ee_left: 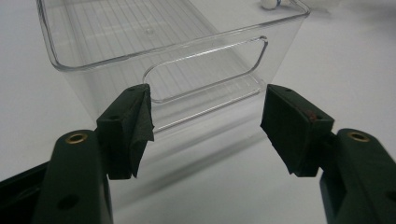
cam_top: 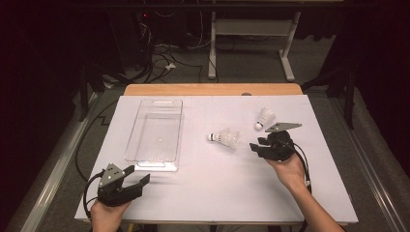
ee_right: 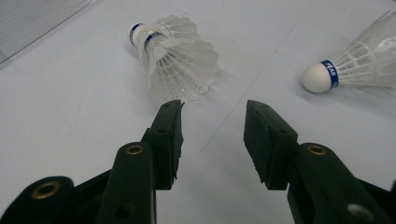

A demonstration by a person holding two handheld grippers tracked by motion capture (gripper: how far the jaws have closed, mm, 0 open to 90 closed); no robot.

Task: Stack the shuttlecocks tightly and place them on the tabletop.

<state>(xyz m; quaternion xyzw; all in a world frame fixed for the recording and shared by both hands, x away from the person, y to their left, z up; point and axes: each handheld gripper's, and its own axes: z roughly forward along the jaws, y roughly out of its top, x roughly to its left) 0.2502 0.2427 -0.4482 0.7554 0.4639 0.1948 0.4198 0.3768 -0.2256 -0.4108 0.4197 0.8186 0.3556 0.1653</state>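
On the white table [cam_top: 203, 193], right side, the right gripper [cam_top: 256, 146] sits low and level, forearm angling in from the bottom edge, wrist bent so the jaws aim left toward the near shuttlecock [cam_top: 225, 138]. Jaws stand about half apart with nothing between them. From the right gripper view [ee_right: 214, 112], that shuttlecock [ee_right: 175, 53] lies on its side just ahead of the fingertips, skirt toward the jaws, cork end away; the left fingertip looks very close to the feather rim, though whether it touches is hard to call from this angle. Off to the side lies the second shuttlecock [ee_right: 359, 63], cork pointing in; in the high view it [cam_top: 264, 117] rests just beyond the gripper's grey plate, apart from the first.

Over at the near left corner, the left gripper [cam_top: 138, 176] is held in a fist low over the table, forearm barely entering the high view, jaws pointing up-table at the bin [cam_top: 157, 130]. Its own view [ee_left: 208, 105] shows the jaws spread wide, gripping nothing, with the clear bin's [ee_left: 187, 56] handle end straight ahead, a short way off. That bin stands upright on the table, well apart from both shuttlecocks.
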